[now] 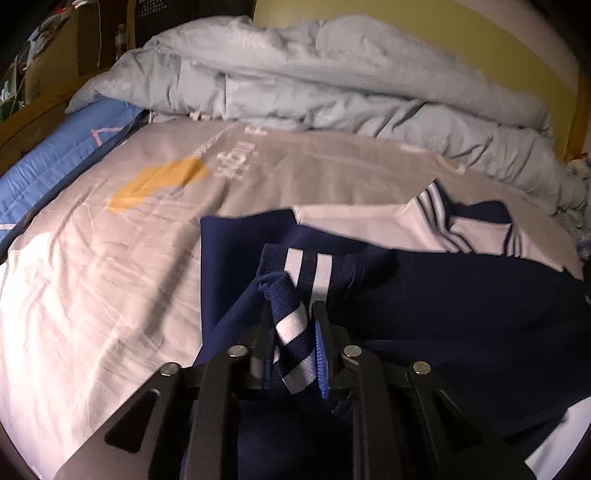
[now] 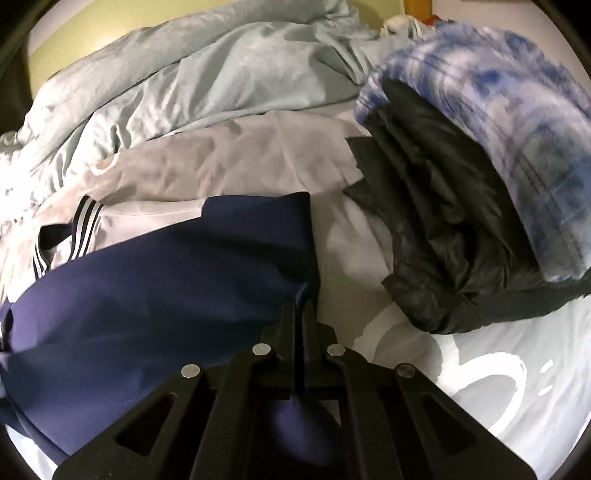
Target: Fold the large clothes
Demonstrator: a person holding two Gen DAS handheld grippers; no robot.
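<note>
A navy and white jacket [image 1: 461,314] lies spread on the bed sheet [image 1: 110,277], its white upper part with striped collar [image 1: 436,206] farther off. In the left wrist view my left gripper [image 1: 293,310] is shut on the jacket's navy ribbed cuff with white stripes [image 1: 291,332], which bunches between the fingers. In the right wrist view the same jacket [image 2: 147,295] fills the lower left. My right gripper [image 2: 300,306] is shut on the jacket's navy edge at its right corner, and cloth pokes out behind the jaws.
A crumpled pale grey-blue duvet [image 1: 314,81] is heaped along the back of the bed against a yellow headboard [image 1: 443,33]. A blue quilt [image 1: 55,162] lies at the left. A black garment [image 2: 443,229] under a blue and white blanket [image 2: 509,129] sits to the right.
</note>
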